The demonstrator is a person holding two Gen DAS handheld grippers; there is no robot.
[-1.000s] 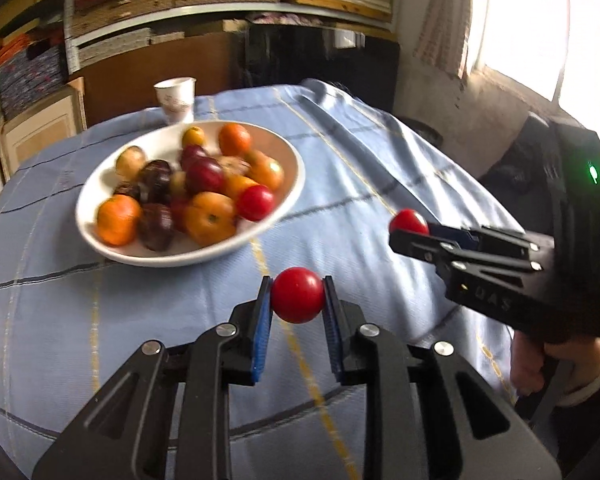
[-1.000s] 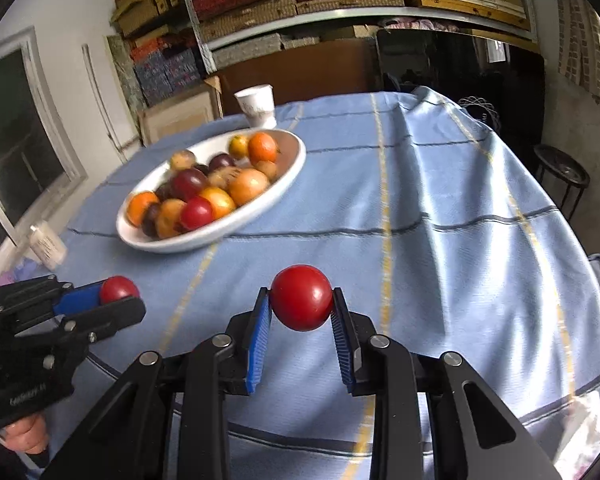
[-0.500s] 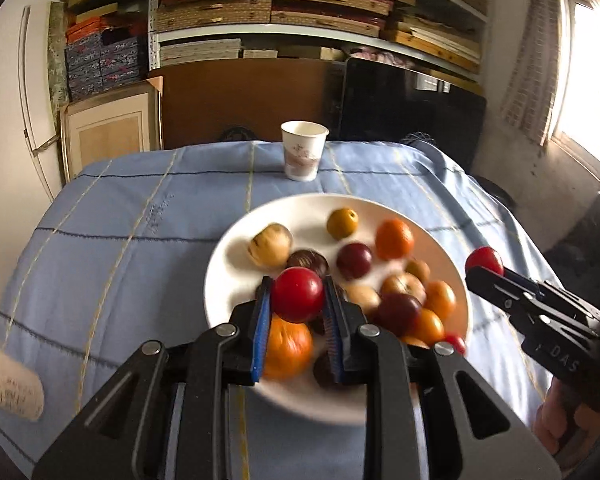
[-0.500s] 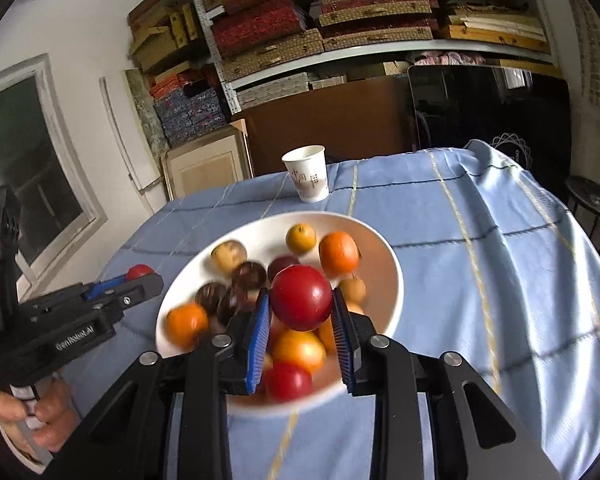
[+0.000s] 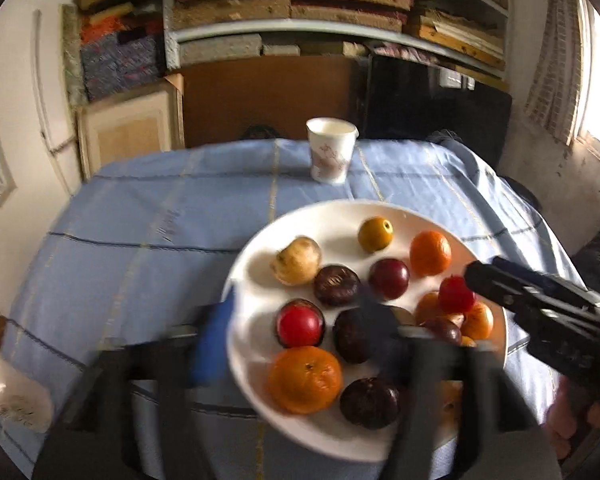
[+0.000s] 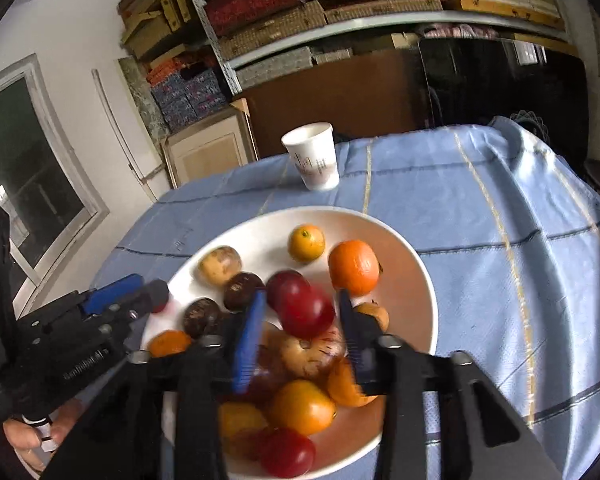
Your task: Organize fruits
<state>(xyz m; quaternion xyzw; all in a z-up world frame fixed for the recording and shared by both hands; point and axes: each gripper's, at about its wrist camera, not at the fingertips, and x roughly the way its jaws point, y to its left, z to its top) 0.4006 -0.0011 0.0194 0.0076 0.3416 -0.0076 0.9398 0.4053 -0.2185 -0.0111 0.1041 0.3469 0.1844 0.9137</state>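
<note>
- Your left gripper (image 5: 296, 332) is opening right now, black fingers with blue pads blurred and spread wide over the near side of the bowl. The small round red fruit (image 5: 300, 325) sits between them, but the pads aren't pressing on it; it looks like it's already resting among the other fruit.
- Your right gripper (image 6: 300, 320) is opening too (not as wide). Its bigger dark-red round fruit (image 6: 305, 307) is in the gap and motion-blurred, with daylight on both sides, so I'd call it let go and dropping.
- Both sit over the white oval ceramic bowl (image 6: 422, 276), which is loaded: oranges, dark purple fruit, a yellowish one, a pale brown one, more red ones.
- Further out: a white paper cup (image 6: 314, 156) behind the bowl on the blue striped tablecloth (image 6: 500, 208).
- Progress guess: nearly done. No loose fruit shows on the cloth in either view, though the near edge is hidden by the grippers, so can't swear to it.
</note>
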